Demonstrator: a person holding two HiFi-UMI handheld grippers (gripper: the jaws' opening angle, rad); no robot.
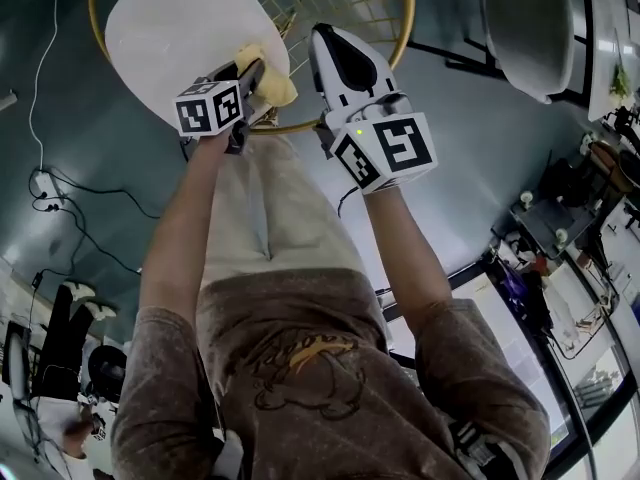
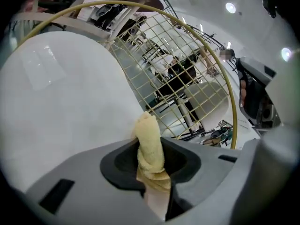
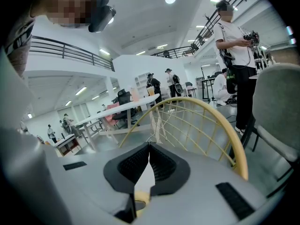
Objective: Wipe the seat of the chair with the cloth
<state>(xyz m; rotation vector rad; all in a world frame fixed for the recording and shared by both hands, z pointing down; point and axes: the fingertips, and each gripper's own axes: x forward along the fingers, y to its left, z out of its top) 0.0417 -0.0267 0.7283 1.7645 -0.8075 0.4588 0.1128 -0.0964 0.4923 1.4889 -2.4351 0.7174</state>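
– Cloth (image 2: 150,146) pinched or just draped, what can be made out?

– Pinched, no doubt. In the left gripper view the yellow cloth is clamped between the jaws of the left gripper (image 2: 151,142), bunched into an upright wad that pokes out past the tips. The white seat (image 2: 61,102) is seen right behind it, filling most of that view's left side.

– And from the head view?

– Same story. The left gripper (image 1: 252,76) is held at the near edge of the seat (image 1: 170,28), and the cloth (image 1: 275,83) sticks out on the side toward the right gripper (image 1: 325,36). Whether the cloth is actually pressed onto the seat can't be told, tbh.

– Right gripper doing anything?

– Nothing is held in it. In the right gripper view its jaws are pressed together, tips touching, with no cloth caught between them. From the head view it's seen just beside the left one, over the yellow rim of the wire back (image 1: 385,8). The same yellow wire grid is seen past its tips (image 3: 197,125).

– Anything else around?

– A grey chair (image 1: 525,28) is parked well apart on the right, cables (image 1: 60,208) are strung over the floor on the left, and a standing person (image 3: 234,46) is caught in the right gripper view.
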